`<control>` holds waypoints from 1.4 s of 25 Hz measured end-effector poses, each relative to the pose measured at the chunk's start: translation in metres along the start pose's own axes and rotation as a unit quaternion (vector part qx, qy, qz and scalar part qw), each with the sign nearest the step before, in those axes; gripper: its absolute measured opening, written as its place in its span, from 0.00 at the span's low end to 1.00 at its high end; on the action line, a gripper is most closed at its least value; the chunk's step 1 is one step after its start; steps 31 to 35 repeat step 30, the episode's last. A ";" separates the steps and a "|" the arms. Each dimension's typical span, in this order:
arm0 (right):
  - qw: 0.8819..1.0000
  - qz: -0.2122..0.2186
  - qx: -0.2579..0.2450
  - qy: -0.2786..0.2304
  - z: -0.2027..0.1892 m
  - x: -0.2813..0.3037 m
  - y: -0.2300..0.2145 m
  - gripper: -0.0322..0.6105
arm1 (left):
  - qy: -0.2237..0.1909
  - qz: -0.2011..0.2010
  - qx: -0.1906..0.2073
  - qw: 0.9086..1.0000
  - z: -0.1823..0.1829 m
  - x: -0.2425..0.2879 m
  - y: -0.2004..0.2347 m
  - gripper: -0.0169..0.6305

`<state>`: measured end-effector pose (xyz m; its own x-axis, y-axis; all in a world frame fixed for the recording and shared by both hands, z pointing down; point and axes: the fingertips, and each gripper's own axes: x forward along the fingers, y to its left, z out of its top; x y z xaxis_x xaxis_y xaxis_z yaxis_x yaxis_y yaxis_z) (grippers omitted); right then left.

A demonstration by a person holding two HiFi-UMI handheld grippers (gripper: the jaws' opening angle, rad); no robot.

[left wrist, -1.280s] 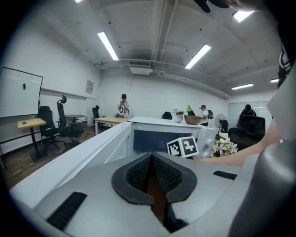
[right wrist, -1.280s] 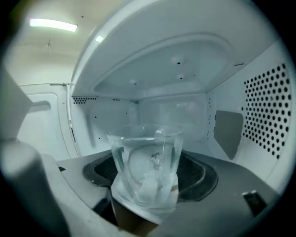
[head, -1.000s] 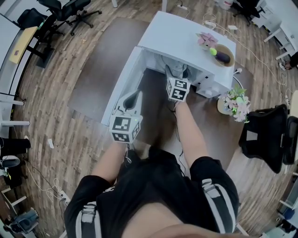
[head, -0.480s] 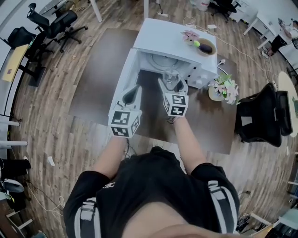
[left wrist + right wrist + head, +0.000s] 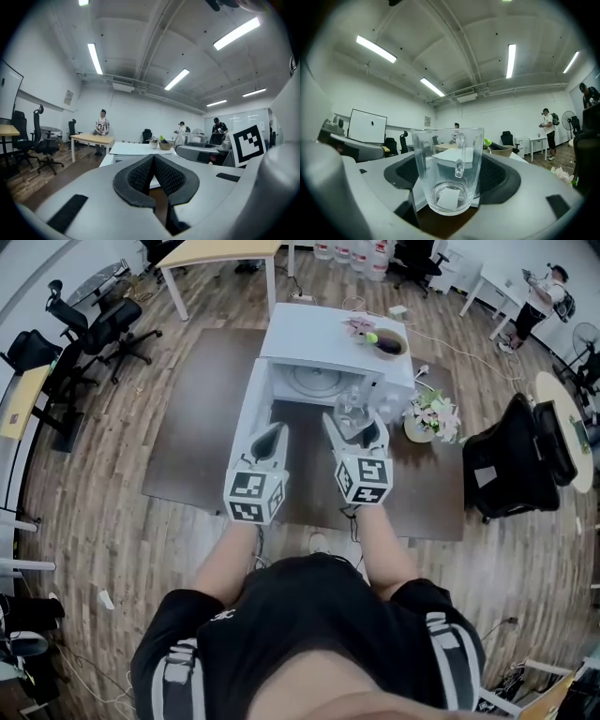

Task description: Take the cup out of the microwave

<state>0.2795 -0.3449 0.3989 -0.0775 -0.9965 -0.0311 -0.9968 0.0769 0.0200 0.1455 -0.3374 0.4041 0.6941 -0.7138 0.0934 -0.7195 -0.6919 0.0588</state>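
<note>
The left gripper (image 5: 153, 161), pads pressed together, and the right gripper (image 5: 356, 432), clamped on the upright glass cup (image 5: 449, 171) over bare brown table (image 5: 197, 418), hang just before the microwave (image 5: 323, 338), its door (image 5: 251, 413) swung out leftward and a bowl (image 5: 389, 341) of green and dark pieces on top.

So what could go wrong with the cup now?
The glass cup is smooth and held up only by the fingers of the right gripper, so it might slip and smash. Swinging it sideways could also knock the flowers beside the microwave, or its open door.
</note>
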 end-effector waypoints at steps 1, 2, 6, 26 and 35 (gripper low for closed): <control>1.000 -0.004 -0.002 -0.002 0.006 -0.003 0.002 0.63 | -0.002 -0.003 0.001 1.000 0.002 -0.001 -0.001 0.03; 1.000 -0.009 -0.007 -0.003 0.010 -0.006 0.004 0.63 | -0.004 -0.006 0.002 1.000 0.004 -0.002 -0.001 0.03; 1.000 -0.014 -0.024 -0.009 0.020 -0.014 0.011 0.63 | -0.011 -0.017 0.006 1.000 0.010 -0.001 -0.004 0.03; 1.000 -0.021 0.001 -0.003 0.012 -0.019 0.005 0.63 | -0.010 -0.033 0.012 0.999 0.010 0.005 -0.011 0.03; 1.000 -0.020 0.001 0.000 0.012 -0.016 0.002 0.63 | -0.010 -0.031 0.012 0.999 0.011 0.009 -0.010 0.03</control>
